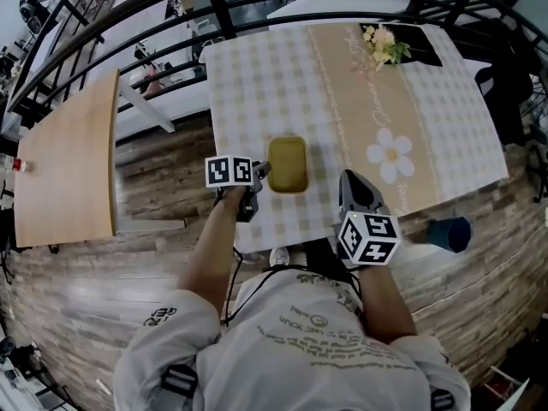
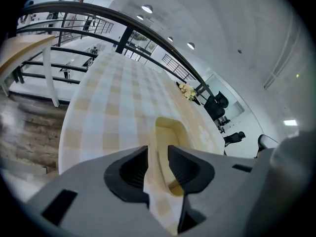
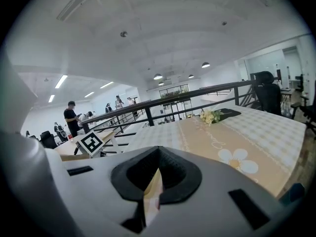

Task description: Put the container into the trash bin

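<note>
While I am working two grippers at the near edge of the tabletop point(image 1: 257, 84), one yellow container point(image 1: 288, 164) is lying on it. The left gripper point(image 2: 157, 154) is standing open astride the container's wall. The right gripper point(image 3: 158, 157) is sitting closed, empty.

In the left gripper view, the container's point(image 2: 170, 132) end nearest the table's point(image 2: 108, 107) front edge is hidden behind the left gripper point(image 2: 158, 152). Whether its pads touch the rim cannot be told. In the head view, the right gripper point(image 1: 353, 180) covers part of that front edge. Off the table's near right corner, the blue bin point(image 1: 449, 234) is too small to show its opening, and the right gripper view's rim cuts it off.
</note>
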The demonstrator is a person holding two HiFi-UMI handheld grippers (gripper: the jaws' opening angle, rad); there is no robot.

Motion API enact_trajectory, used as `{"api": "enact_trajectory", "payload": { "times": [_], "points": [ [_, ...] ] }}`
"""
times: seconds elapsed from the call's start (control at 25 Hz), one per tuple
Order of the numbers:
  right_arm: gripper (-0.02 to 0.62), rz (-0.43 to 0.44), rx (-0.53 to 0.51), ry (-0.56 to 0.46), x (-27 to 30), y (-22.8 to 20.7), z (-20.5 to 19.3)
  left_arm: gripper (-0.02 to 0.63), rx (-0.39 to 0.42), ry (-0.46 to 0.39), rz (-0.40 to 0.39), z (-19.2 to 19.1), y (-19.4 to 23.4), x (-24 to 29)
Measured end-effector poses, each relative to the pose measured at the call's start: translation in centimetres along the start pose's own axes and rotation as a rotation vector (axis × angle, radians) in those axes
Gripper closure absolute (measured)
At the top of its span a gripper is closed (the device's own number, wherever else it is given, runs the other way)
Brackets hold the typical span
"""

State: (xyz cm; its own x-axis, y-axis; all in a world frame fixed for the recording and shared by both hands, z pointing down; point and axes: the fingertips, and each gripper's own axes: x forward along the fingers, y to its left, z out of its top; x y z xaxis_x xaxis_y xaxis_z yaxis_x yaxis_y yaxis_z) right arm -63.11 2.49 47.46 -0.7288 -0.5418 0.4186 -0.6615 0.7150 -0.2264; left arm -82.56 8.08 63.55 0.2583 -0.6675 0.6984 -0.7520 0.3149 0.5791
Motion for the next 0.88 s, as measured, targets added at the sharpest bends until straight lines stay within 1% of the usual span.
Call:
{"api": "enact_trajectory", "payload": {
  "times": [0.12,0.24,0.36,0.52,0.6,0.68,0.88],
  "points": [
    [0.594,-0.008,0.005,0.010,0.1,-0.4,-0.5,0.495,-0.012,0.034,0.011,-0.4,0.6,1.4],
    [0.594,-0.016,0.013,0.013,0.2,-0.9,-0.4,0.495,-0.019,0.084,0.039,-1.0,1.3,2.6],
    [0.594,-0.033,0.018,0.012,0.1,-1.6,-0.2,0.495,-0.025,0.131,0.051,-1.6,1.4,3.3],
    [0.594,-0.052,0.024,0.016,0.2,-2.4,-0.1,0.497,-0.036,0.164,0.087,-1.9,1.8,3.7],
    [0.594,-0.054,0.025,0.016,0.3,-2.5,0.0,0.528,-0.030,0.169,0.112,-1.8,1.9,3.7],
    [0.594,-0.052,0.024,0.014,0.5,-2.5,0.1,0.577,-0.014,0.171,0.132,-1.7,1.9,3.6],
    [0.594,-0.041,0.020,0.009,0.8,-1.9,0.3,0.592,0.052,0.174,0.171,-1.0,1.5,2.8]
  ]
}}
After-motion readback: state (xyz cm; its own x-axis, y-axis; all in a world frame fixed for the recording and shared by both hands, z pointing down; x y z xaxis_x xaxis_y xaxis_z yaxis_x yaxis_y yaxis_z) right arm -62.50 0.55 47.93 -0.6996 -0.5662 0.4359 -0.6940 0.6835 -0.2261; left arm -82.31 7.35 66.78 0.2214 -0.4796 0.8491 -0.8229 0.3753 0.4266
